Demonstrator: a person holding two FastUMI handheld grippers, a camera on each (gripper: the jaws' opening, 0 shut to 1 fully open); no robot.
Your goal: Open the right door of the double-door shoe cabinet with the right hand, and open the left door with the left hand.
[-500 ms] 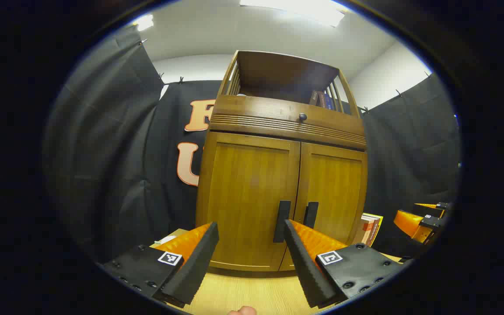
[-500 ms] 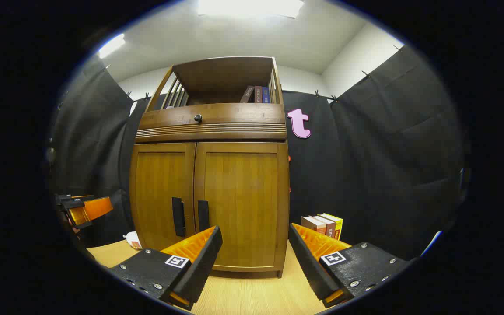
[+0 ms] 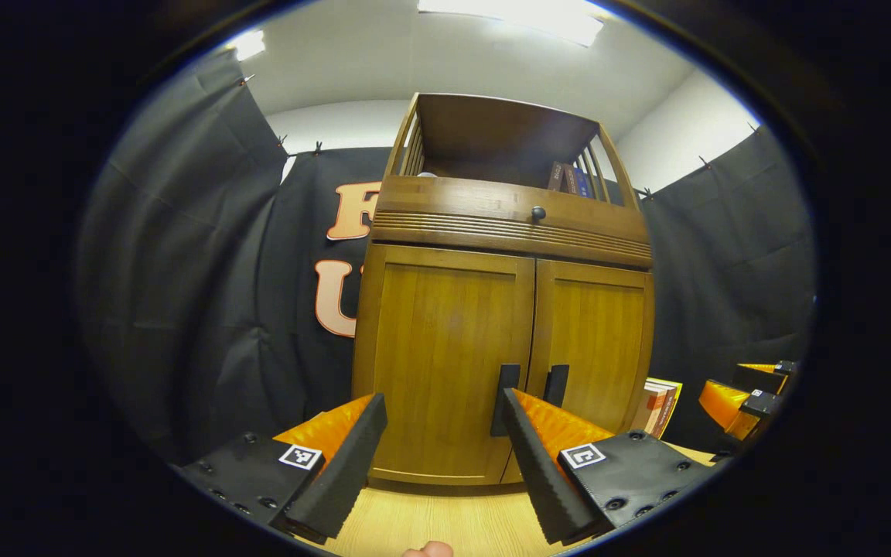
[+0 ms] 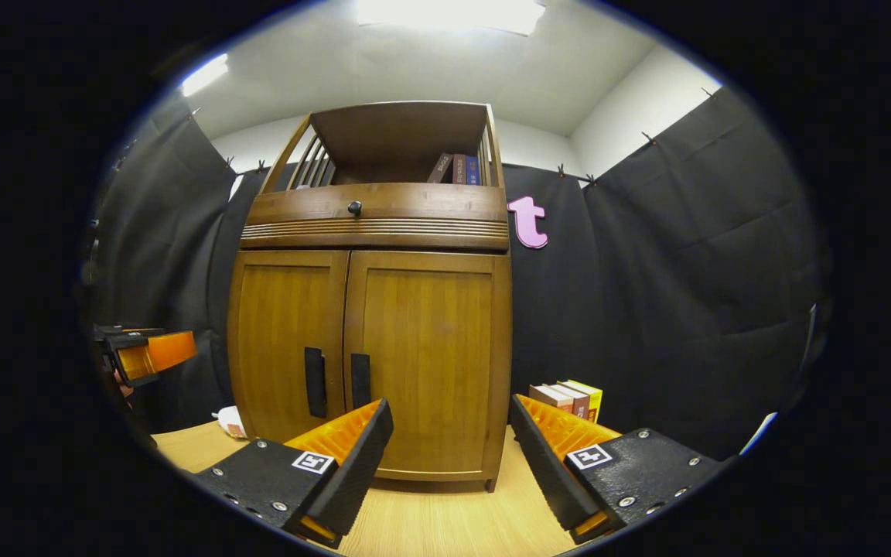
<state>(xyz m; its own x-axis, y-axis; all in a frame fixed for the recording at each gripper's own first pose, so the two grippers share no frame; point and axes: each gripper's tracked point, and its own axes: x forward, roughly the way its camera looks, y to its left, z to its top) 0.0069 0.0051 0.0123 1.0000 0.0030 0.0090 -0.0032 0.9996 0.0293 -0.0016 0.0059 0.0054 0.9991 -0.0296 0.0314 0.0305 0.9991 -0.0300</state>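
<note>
Shoe cabinet (image 3: 503,309): wooden, double-door, standing on a pale wood-grain table (image 4: 445,526) against the black cloth wall. Both doors are closed and flush.

Left door (image 3: 442,356): closed; dark vertical handle (image 3: 506,398) at its inner edge, low on the panel.

Right door (image 4: 426,360): closed; dark vertical handle (image 4: 360,381) at its inner edge, just beside the left door's handle (image 4: 314,381).

Drawer front with a small round knob (image 4: 354,207) above the doors; open shelf on top with several books (image 4: 457,168) leaning at its right end.

Left gripper (image 3: 443,422): jaws spread wide, nothing between them, touching nothing. It is held in front of the left door, apart from the cabinet; in the left gripper view its right-hand finger (image 3: 538,464) overlaps the lower end of the left door's handle, with no contact evident. The same gripper appears at the far left edge of the right gripper view (image 4: 144,356), well apart from the cabinet.

Right gripper (image 4: 449,425): jaws spread wide, empty, touching nothing. It faces the right door from a short way off and hangs above the table.

Stack of books (image 4: 569,396): upright on the table, to the right of the cabinet.

Small white object (image 4: 230,422): on the table at the cabinet's left foot; too small to tell what it is.
</note>
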